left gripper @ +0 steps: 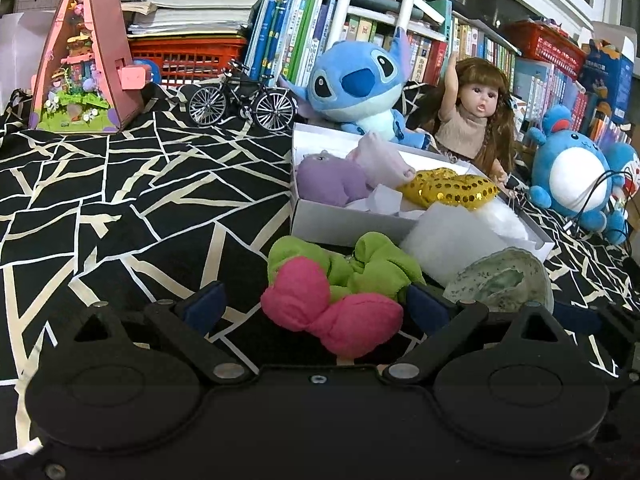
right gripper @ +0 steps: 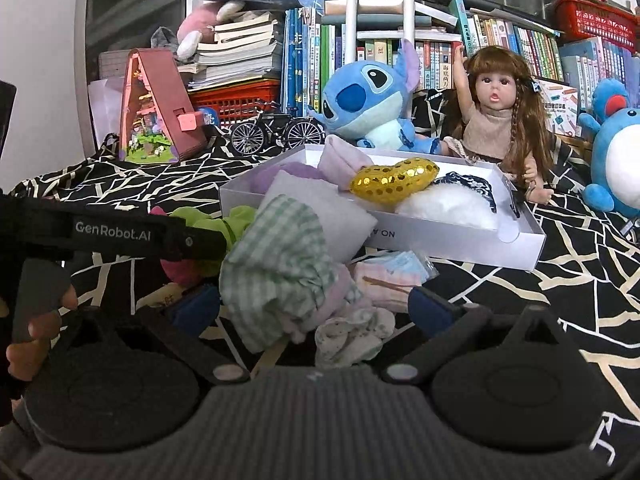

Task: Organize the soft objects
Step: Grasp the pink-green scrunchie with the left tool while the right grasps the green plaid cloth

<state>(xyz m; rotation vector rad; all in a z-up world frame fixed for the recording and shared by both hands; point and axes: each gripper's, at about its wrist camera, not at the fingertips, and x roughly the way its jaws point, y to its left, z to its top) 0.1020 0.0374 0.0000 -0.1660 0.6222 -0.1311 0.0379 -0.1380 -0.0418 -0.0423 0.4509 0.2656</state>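
In the left wrist view my left gripper (left gripper: 316,306) is open, and a pink and green stuffed toy (left gripper: 332,300) lies on the cloth between its blue pads without being pinched. Behind it stands a white box (left gripper: 340,222) holding a purple plush (left gripper: 328,176), a gold sequin heart (left gripper: 448,188) and white fluff (left gripper: 506,216). A white pillow (left gripper: 444,240) leans over the box's front wall. My right gripper (right gripper: 314,308) is open around a green-checked cloth bundle (right gripper: 280,260) and a speckled cloth (right gripper: 352,336). A striped pastel cloth (right gripper: 392,276) lies in front of the box (right gripper: 460,246).
A black-and-white patterned cloth (left gripper: 120,208) covers the surface. Behind the box sit a blue plush (left gripper: 356,84), a doll (left gripper: 476,116), a round blue plush (left gripper: 572,176), a model bicycle (left gripper: 244,100) and a pink triangular house (left gripper: 80,60). Books fill the back. A hand (right gripper: 36,328) holds the left tool.
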